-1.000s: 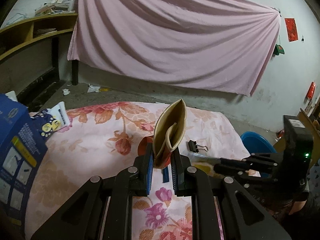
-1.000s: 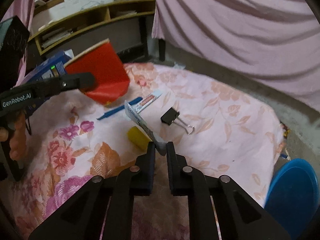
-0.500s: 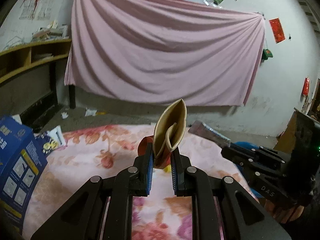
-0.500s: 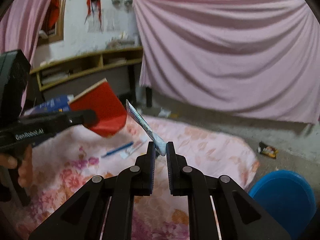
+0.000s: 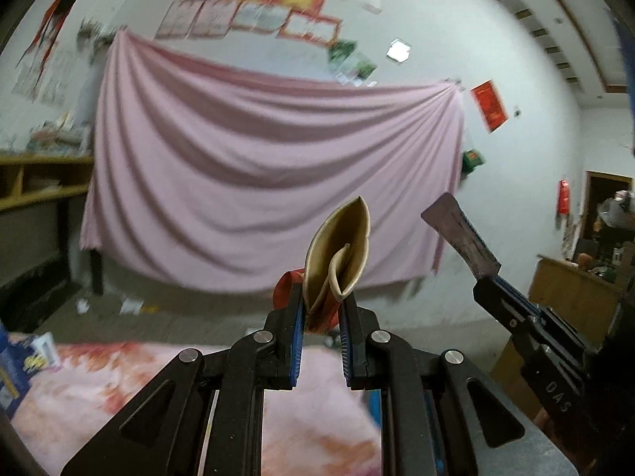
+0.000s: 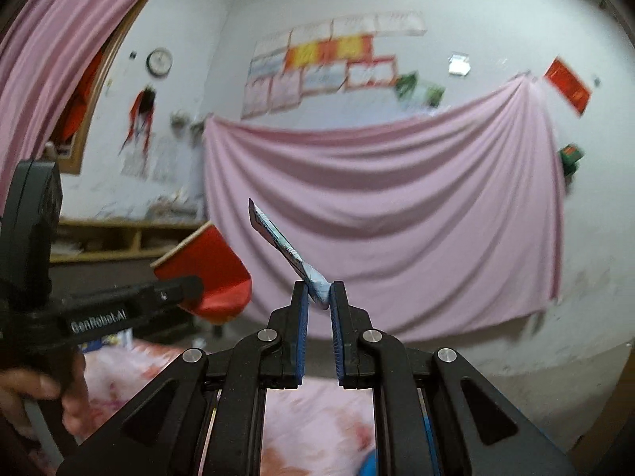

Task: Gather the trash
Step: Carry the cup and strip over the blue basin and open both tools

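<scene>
A pink sheet [image 5: 274, 182] hangs in folds across a white wall, with blurred posters [image 6: 321, 67] above it and a round clock [image 6: 159, 61] to their left. Below, the near edge of a floral pink bedspread [image 5: 99, 388] shows in both views, and bare grey floor [image 5: 166, 317] runs between it and the wall. Wooden shelves [image 5: 35, 186] stand at the left; a wooden cabinet [image 5: 571, 289] sits at the right edge.

Both grippers are held up in the open air in front of the sheet, well above the bedspread. The left gripper [image 5: 322, 317] has its fingers clamped on a crushed red paper cup [image 5: 339, 254]; its tan inside faces the camera, pinched flat and folded, with nothing visible in it. In the right wrist view the cup's red outside [image 6: 210, 273] hangs to the left of the right gripper [image 6: 319, 297], near it but apart. The right gripper's fingers are closed on one end of a flat, printed wrapper [image 6: 278, 242], which sticks up and leans left. A blue box [image 5: 12, 369] lies at the bedspread's left edge.
</scene>
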### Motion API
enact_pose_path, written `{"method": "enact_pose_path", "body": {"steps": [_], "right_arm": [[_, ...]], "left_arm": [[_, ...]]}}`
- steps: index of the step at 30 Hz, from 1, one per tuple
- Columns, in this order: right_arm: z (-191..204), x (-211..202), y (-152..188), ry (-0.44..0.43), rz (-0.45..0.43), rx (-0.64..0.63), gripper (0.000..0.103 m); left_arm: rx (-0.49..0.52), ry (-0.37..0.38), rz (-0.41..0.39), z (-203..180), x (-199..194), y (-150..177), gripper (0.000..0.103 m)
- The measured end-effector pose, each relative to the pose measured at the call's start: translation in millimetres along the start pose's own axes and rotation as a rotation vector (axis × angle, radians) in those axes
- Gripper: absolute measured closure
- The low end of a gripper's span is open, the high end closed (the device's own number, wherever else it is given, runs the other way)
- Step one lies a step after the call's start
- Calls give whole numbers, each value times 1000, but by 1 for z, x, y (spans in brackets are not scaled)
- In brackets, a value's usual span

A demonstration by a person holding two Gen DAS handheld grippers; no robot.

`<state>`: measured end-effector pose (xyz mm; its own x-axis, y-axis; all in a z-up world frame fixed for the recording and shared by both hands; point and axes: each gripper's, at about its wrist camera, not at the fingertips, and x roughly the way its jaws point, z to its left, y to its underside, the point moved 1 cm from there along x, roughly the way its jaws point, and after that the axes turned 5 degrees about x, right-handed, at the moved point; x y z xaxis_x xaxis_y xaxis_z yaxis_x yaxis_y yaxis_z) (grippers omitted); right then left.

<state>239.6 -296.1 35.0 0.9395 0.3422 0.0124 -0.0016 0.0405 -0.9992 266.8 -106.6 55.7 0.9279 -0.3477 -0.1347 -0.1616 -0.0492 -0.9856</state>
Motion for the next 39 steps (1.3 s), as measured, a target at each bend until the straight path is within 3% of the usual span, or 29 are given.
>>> {"method": "enact_pose_path", "body": {"steps": [5, 11, 18, 30, 39], "right_arm": [[-27, -16, -10, 79, -64, 30, 94], [-67, -32, -10, 187, -49, 57, 93], [-106, -34, 7, 279, 69, 93, 93], [-145, -17, 48, 337, 336, 209, 92], [-150, -17, 52, 352, 380, 234, 90]], "left_arm": [[60, 54, -100, -44, 5, -11, 90], [101, 129, -96, -90, 27, -6, 89], [102, 196, 6, -131, 58, 15, 89], [33, 249, 260, -147, 109, 44, 89], [56, 273, 320, -154, 118, 43, 86]]}}
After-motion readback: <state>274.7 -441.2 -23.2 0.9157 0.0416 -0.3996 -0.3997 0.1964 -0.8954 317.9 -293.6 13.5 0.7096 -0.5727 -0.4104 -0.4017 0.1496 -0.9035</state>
